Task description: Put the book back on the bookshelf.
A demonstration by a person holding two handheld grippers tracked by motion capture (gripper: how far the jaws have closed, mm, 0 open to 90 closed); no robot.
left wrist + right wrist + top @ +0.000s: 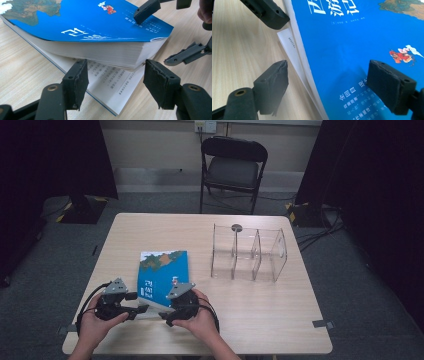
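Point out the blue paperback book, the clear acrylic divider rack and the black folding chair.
Blue paperback book [164, 270], high view, front cover.
Clear acrylic divider rack [248, 254], high view, middle partition.
Black folding chair [232, 171], high view, seat cushion.

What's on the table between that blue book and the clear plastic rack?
Nothing: in the high view, only bare wooden table separates the blue book from the clear plastic rack.

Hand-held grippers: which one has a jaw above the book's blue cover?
The right hand-held gripper: one jaw is over the blue book; the left hand-held gripper faces its page edge.
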